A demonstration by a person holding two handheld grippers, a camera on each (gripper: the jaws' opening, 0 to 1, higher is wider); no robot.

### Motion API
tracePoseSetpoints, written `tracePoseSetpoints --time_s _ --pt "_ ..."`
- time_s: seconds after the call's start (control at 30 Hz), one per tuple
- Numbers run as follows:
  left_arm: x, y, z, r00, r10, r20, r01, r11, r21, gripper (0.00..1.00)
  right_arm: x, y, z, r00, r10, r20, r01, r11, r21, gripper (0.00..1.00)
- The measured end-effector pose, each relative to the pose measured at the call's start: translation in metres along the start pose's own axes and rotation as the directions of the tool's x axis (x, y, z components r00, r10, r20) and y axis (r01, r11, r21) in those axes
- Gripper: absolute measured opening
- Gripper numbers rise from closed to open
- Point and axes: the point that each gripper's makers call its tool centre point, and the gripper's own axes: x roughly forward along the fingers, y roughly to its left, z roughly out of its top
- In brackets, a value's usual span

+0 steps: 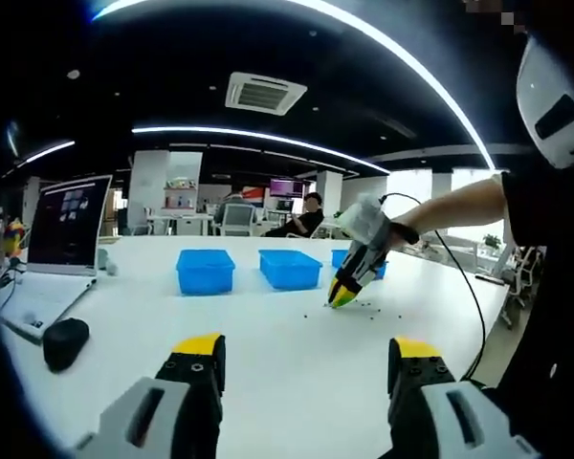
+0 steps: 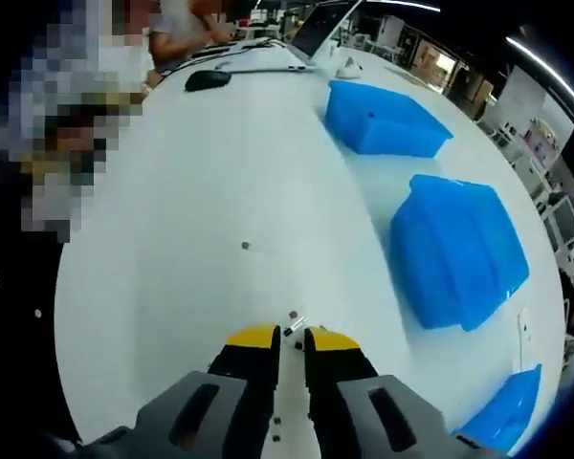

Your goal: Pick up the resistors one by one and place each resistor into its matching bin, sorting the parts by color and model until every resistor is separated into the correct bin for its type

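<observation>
Yellow-tipped right gripper (image 2: 292, 337) is down at a resistor (image 2: 295, 327), jaws nearly closed, grip unclear. Next: lift it to a blue bin (image 2: 459, 251). Left gripper (image 1: 306, 354) hangs open.

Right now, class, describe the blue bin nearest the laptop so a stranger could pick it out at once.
Start at the white table and find the open laptop at one end. Three blue bins stand in a row beside it; the one you want is the end bin closest to the laptop. The middle bin is its only neighbour.
</observation>
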Motion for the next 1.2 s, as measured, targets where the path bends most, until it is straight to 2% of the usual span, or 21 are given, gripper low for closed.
tracePoseSetpoints --time_s 0.27,0.4,0.53,0.7,0.83,0.9,0.93,1.0,1.07,1.1,1.13,1.2 --pt "0.001 0.000 0.001 1.000 0.001 0.002 -0.001 1.000 -0.001 0.70 0.000 0.000 0.000 1.000 -0.004 -0.011 0.004 1.000 -0.012 0.05" --pt "0.002 -0.002 0.003 1.000 -0.003 0.005 0.003 1.000 0.001 0.70 0.000 0.002 -0.002 1.000 -0.023 -0.016 0.022 0.999 -0.036 0.05" --pt "0.002 -0.004 0.006 1.000 -0.005 0.007 0.005 1.000 0.008 0.70 -0.003 0.006 -0.005 1.000 -0.016 -0.002 0.016 1.000 -0.011 0.05" --pt "0.003 -0.007 0.010 1.000 -0.007 0.012 0.007 1.000 0.015 0.70 -0.026 0.008 0.002 0.993 -0.049 0.103 0.043 0.997 0.057 0.05" --pt "0.005 -0.010 0.015 1.000 -0.010 0.017 0.010 1.000 0.023 0.70 -0.057 0.012 0.006 0.971 -0.100 0.219 0.075 0.990 0.120 0.05" --pt "0.007 -0.010 0.019 1.000 -0.009 0.026 0.008 1.000 0.030 0.70 -0.081 0.017 0.009 0.938 -0.145 0.314 0.093 0.980 0.175 0.05" --pt "0.007 -0.010 0.022 1.000 -0.010 0.030 0.009 0.999 0.033 0.70 -0.097 0.022 0.012 0.907 -0.171 0.385 0.099 0.975 0.200 0.05" --pt "0.008 -0.010 0.027 0.999 -0.012 0.043 0.011 0.999 0.032 0.70 -0.121 0.028 0.012 0.853 -0.226 0.470 0.115 0.960 0.253 0.05" --pt "0.009 -0.011 0.031 0.999 -0.014 0.051 0.012 0.999 0.033 0.70 -0.146 0.034 0.011 0.780 -0.300 0.550 0.150 0.942 0.301 0.05" --pt "0.010 -0.011 0.033 0.998 -0.013 0.056 0.011 0.999 0.035 0.70 -0.153 0.035 0.008 0.760 -0.323 0.564 0.162 0.934 0.317 0.05" --pt "0.011 -0.011 0.035 0.998 -0.012 0.065 0.010 0.999 0.035 0.70 -0.163 0.038 0.004 0.721 -0.364 0.590 0.184 0.921 0.343 0.05" --pt "0.011 -0.011 0.041 0.996 -0.010 0.086 0.008 1.000 0.030 0.70 -0.186 0.042 -0.006 0.619 -0.465 0.633 0.235 0.879 0.416 0.05"
